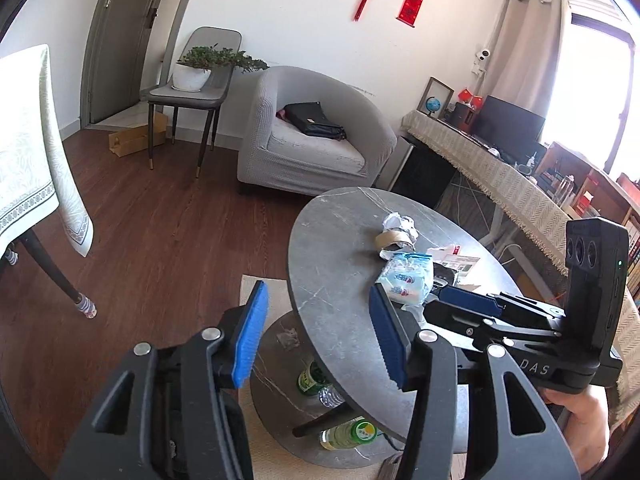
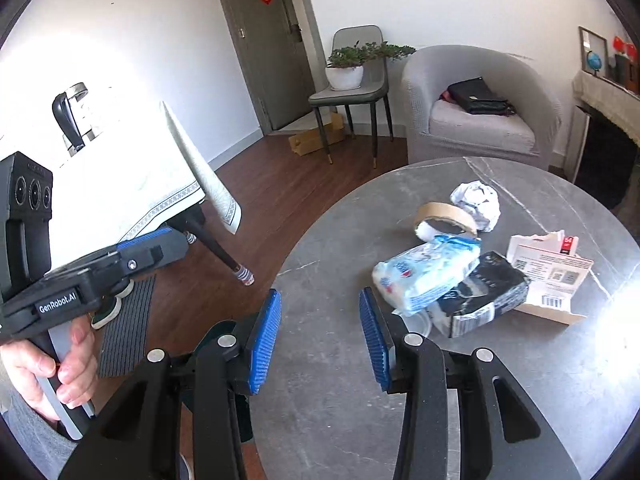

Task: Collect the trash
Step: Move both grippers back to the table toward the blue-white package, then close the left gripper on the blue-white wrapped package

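Trash lies in a heap on the round grey table: a crumpled white paper ball, a brown tape roll, a blue-and-white plastic pack, a black carton and a torn cardboard sheet with a barcode. My right gripper hovers over the table's near side, just left of the pack, open and empty. My left gripper is also open and empty, above the table's left edge, with the pack just beyond its right finger. The paper ball and tape roll lie farther back.
Green-capped bottles lie on the table's lower shelf. A grey armchair with a black bag stands behind, and a chair with a potted plant is at its left. A cloth-covered table is at the left, a long desk at the right.
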The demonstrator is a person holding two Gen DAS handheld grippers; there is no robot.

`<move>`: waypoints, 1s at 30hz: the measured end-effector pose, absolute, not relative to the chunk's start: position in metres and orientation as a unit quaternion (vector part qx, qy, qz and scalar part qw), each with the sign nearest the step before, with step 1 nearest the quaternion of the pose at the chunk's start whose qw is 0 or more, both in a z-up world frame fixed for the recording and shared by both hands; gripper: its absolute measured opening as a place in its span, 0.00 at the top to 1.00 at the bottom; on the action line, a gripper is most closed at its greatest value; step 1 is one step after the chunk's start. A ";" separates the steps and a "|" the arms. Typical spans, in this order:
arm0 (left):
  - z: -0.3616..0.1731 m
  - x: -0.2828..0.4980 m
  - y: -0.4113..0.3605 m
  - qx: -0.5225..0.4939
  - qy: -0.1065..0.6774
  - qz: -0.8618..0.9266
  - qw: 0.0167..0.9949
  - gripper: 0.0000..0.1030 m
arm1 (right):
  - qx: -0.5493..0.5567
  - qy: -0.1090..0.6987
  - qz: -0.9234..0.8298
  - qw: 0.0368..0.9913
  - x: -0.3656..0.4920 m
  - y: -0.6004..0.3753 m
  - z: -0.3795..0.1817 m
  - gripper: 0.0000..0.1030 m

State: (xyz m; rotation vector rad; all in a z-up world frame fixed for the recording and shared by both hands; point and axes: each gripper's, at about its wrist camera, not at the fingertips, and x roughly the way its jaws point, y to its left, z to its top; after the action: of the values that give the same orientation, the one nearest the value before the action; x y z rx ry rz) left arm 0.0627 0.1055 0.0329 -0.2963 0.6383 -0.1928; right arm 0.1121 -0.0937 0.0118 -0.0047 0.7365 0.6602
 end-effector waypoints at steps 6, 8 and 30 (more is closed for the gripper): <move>0.018 0.091 0.073 -0.142 0.334 -0.121 0.924 0.40 | -0.001 0.352 0.291 0.889 0.124 -0.129 0.014 0.60; 0.012 0.101 0.064 -0.142 0.342 -0.133 0.919 0.38 | 0.000 0.356 0.283 0.891 0.127 -0.145 0.011 0.60; -0.007 0.160 -0.022 -0.058 0.362 -0.156 0.917 0.49 | 0.064 0.387 0.242 0.887 0.147 -0.206 -0.013 0.47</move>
State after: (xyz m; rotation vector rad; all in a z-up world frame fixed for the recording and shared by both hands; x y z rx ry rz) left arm 0.1598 -0.0223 -0.0075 -0.1201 0.7439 -0.3205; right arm 0.1470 -0.2060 -0.0130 0.1325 0.8042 0.5034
